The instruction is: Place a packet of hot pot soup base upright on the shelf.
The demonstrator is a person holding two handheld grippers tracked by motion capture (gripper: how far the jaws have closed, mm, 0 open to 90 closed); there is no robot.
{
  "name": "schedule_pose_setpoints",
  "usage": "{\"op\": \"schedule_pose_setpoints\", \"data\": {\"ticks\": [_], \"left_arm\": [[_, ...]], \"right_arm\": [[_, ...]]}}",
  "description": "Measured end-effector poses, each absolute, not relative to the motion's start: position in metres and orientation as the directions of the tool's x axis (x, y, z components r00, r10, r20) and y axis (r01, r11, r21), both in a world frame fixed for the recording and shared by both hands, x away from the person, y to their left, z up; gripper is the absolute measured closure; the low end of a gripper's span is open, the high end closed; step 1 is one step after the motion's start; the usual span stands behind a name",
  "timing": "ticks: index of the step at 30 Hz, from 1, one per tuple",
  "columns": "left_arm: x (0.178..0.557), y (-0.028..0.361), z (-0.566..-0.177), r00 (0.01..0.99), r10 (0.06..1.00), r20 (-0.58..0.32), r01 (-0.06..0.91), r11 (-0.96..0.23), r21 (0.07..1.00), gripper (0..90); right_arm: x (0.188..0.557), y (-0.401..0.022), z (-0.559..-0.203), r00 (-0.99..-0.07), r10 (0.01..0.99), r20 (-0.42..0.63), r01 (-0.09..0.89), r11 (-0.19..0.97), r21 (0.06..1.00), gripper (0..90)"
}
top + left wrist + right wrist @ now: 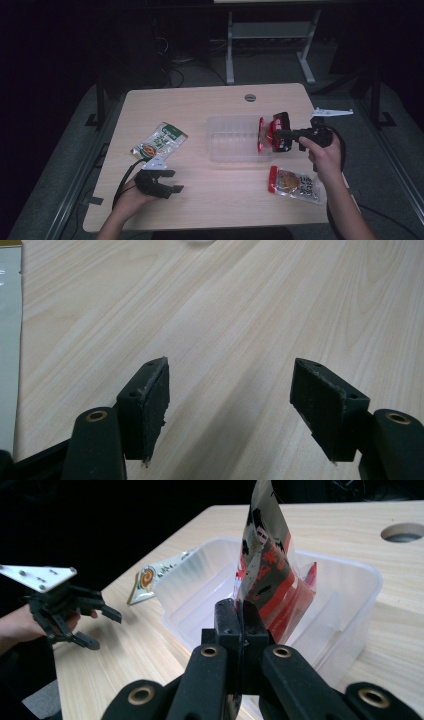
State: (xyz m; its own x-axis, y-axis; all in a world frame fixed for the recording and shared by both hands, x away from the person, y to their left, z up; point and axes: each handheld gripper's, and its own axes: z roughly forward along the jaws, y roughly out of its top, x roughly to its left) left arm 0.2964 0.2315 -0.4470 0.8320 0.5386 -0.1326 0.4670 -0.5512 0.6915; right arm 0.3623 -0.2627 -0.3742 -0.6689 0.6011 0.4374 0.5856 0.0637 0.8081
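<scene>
My right gripper (281,134) is shut on a red and black snack pouch (271,133), holding it upright over the right end of a clear plastic bin (225,150). In the right gripper view the pouch (265,570) rises from the closed jaws (241,625) above the bin (350,585). My left gripper (172,181) rests open near the table's front left, with bare wood between its pads (155,400). A green and white pouch (160,141) lies flat just beyond it. Another pouch with a red edge (296,185) lies at the front right.
The wooden table (210,100) has a round cable hole (250,97) near its far edge. White desk legs (230,55) stand on the dark floor behind. Open tabletop lies between the left gripper and the bin.
</scene>
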Motion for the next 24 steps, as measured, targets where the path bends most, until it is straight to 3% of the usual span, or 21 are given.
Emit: {"op": "schedule_pose_setpoints", "data": {"ticks": [24], "left_arm": [[0.297,0.230,-0.448,0.836,0.533,-0.129,0.463,-0.561,0.686,31.6]], "right_arm": [[0.380,-0.241,-0.396,-0.648,0.617,0.447,0.630,0.104,0.770,89.8]]}}
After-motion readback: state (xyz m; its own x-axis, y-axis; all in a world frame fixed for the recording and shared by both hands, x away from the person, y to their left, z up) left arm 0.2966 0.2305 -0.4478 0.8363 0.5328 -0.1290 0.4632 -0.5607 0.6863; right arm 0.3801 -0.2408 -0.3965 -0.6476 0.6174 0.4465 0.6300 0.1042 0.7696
